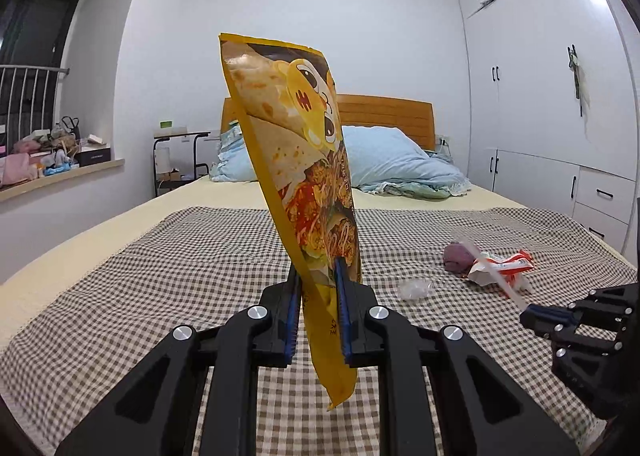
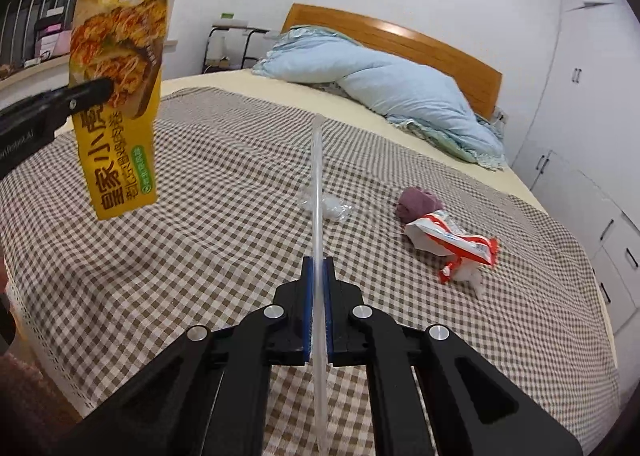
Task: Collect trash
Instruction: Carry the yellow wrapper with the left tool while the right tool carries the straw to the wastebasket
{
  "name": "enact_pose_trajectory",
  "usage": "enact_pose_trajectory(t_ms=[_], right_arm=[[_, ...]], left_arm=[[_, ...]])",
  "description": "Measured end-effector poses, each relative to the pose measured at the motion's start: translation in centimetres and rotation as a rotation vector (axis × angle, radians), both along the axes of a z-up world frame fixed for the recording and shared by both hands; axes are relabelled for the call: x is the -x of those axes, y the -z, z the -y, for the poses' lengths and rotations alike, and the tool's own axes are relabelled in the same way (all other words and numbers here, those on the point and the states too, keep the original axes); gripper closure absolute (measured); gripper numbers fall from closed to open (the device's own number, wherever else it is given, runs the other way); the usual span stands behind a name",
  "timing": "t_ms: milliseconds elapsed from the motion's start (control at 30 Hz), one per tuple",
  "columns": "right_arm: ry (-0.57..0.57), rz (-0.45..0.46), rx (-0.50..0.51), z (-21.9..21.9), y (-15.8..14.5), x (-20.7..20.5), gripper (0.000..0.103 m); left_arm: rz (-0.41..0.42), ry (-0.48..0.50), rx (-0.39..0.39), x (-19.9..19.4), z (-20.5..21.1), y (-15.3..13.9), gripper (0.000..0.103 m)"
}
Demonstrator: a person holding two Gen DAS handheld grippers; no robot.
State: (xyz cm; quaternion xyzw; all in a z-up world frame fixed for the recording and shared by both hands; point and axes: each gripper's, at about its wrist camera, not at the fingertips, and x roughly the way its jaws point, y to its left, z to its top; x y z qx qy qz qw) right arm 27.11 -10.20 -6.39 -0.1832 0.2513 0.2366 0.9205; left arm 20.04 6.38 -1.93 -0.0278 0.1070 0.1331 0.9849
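Note:
My left gripper [image 1: 318, 284] is shut on a tall yellow snack wrapper [image 1: 292, 159], which stands upright above the checked bedspread [image 1: 160, 276]. The same yellow wrapper [image 2: 120, 75] hangs at upper left in the right wrist view, pinched by the left gripper [image 2: 104, 89]. My right gripper [image 2: 318, 280] is shut on a clear plastic straw [image 2: 317, 183] that runs up between its blue pads. That right gripper [image 1: 528, 314] shows at the right edge of the left wrist view, holding the straw [image 1: 492, 270]. On the bedspread lie a red-and-white wrapper [image 2: 452, 236], a purple wad [image 2: 416, 201] and a crumpled clear plastic piece [image 2: 332, 207].
The checked bedspread [image 2: 200, 215] covers a bed with a light blue duvet [image 2: 400, 87] heaped by the wooden headboard [image 2: 440, 47]. White wardrobes [image 1: 560, 115] line the right wall. A side table [image 1: 180, 147] and a cluttered windowsill [image 1: 52, 163] stand to the left.

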Motion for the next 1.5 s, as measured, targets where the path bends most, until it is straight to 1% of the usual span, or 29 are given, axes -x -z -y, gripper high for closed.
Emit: enact_pose_trajectory(t_ms=[300, 467, 600, 833, 1133, 1367, 1500], right_arm=[[0.018, 0.024, -0.017, 1.1, -0.8, 2.1, 0.098], [0.023, 0.033, -0.02, 1.8, -1.1, 3.3, 0.098], [0.029, 0.015, -0.051, 2.6, -1.2, 3.9, 0.098], [0.047, 0.01, -0.061, 3.8, -1.2, 5.3, 0.098], [0.049, 0.017, -0.075, 5.3, -1.8, 7.2, 0.098], [0.047, 0.019, -0.083, 6.5, -2.1, 8.6, 0.098], [0.041, 0.02, -0.085, 7.1, -2.3, 9.5, 0.098]], left_arm=[[0.027, 0.016, -0.016, 1.8, 0.8, -0.2, 0.089], [0.041, 0.03, -0.01, 3.0, 1.3, -0.3, 0.089], [0.054, 0.063, -0.01, 4.1, 1.8, -0.6, 0.089], [0.088, 0.08, -0.019, 6.2, 2.8, -1.1, 0.089], [0.075, 0.106, -0.018, 8.4, 4.3, -0.3, 0.089], [0.063, 0.116, 0.002, 9.6, 5.0, -0.3, 0.089], [0.054, 0.127, -0.004, 10.4, 5.8, -0.3, 0.089]])
